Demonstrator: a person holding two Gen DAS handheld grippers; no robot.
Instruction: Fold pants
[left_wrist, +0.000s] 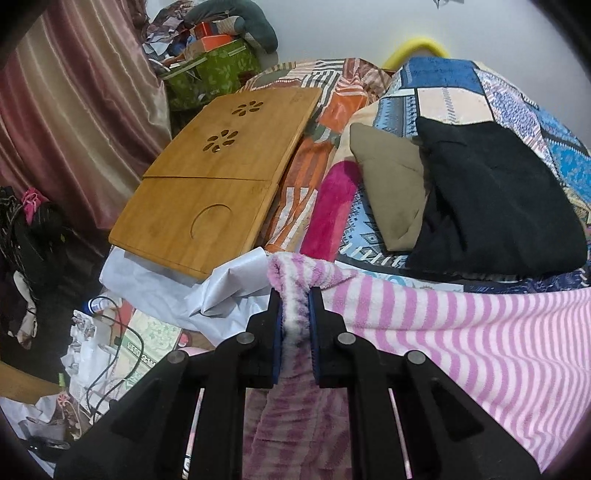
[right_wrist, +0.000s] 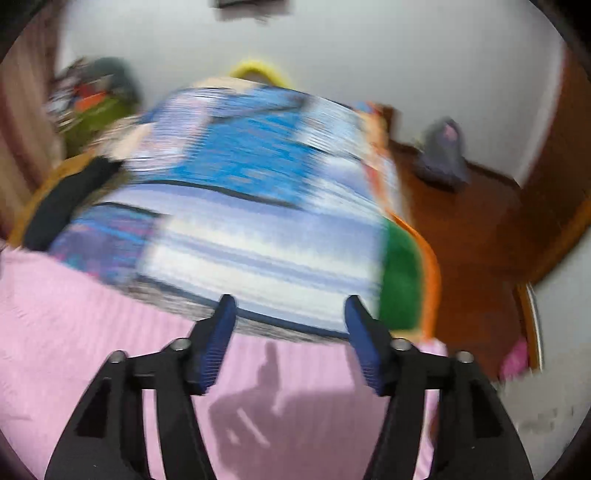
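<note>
The pants (left_wrist: 461, 332) are fluffy, with pink and white stripes, and lie spread over the bed. My left gripper (left_wrist: 295, 295) is shut on a bunched edge of the pants at their left end; the fabric sticks up between the blue pads. In the blurred right wrist view the pants (right_wrist: 92, 350) fill the lower part as a pink sheet. My right gripper (right_wrist: 290, 306) is open and empty, above the pants' far edge, where they meet the blue patterned bedspread (right_wrist: 240, 184).
Folded black (left_wrist: 498, 199) and tan (left_wrist: 391, 184) clothes lie on the bedspread beyond the pants. A wooden lap tray (left_wrist: 218, 177) rests at the left on white paper. Clutter and cables lie on the floor at the left. The brown floor (right_wrist: 472, 229) shows to the right of the bed.
</note>
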